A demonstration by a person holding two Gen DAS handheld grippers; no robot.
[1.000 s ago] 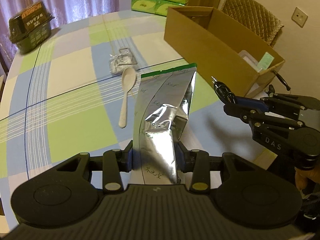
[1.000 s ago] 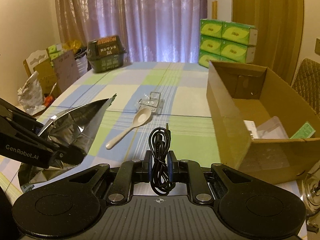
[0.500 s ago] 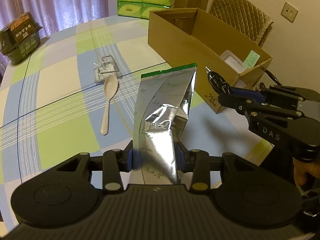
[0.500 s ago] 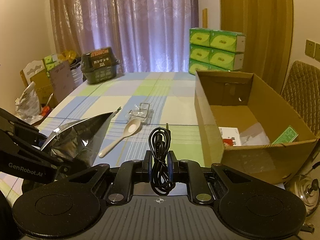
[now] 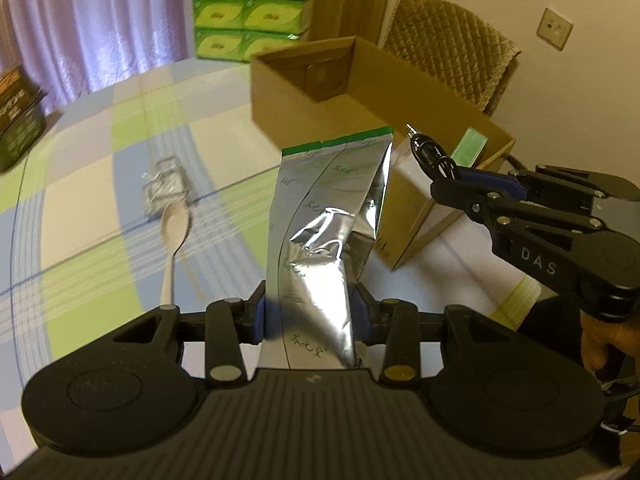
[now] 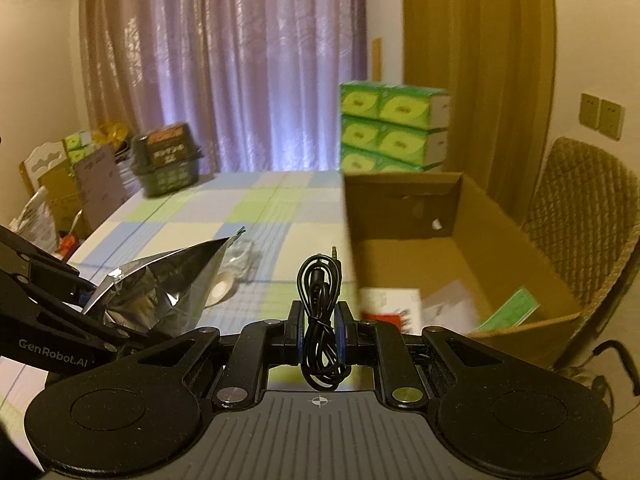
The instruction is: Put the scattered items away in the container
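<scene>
My left gripper [image 5: 310, 312] is shut on a silver foil pouch [image 5: 328, 216] with a green top strip, held upright above the table. The pouch [image 6: 160, 292] also shows at the left of the right wrist view. My right gripper [image 6: 319, 332] is shut on a coiled black audio cable [image 6: 320, 300], raised near the front corner of the open cardboard box [image 6: 440, 196]. In the left wrist view the right gripper [image 5: 452, 182] carries the cable [image 5: 430, 152] just in front of the box [image 5: 320, 76]. A white spoon [image 5: 173, 240] and a clear plastic packet [image 5: 166, 190] lie on the checked tablecloth.
Inside the box lie a white carton [image 6: 390, 304], a grey sheet and a green card [image 6: 510, 312]. A dark green basket [image 6: 168, 160] sits at the table's far left. Stacked green tissue packs [image 6: 394, 132] stand behind the box, a woven chair [image 6: 584, 216] to its right.
Both grippers have risen and moved towards the box with their loads; the box now looks closer and its inside shows more. The spoon and packet have stayed in place.
</scene>
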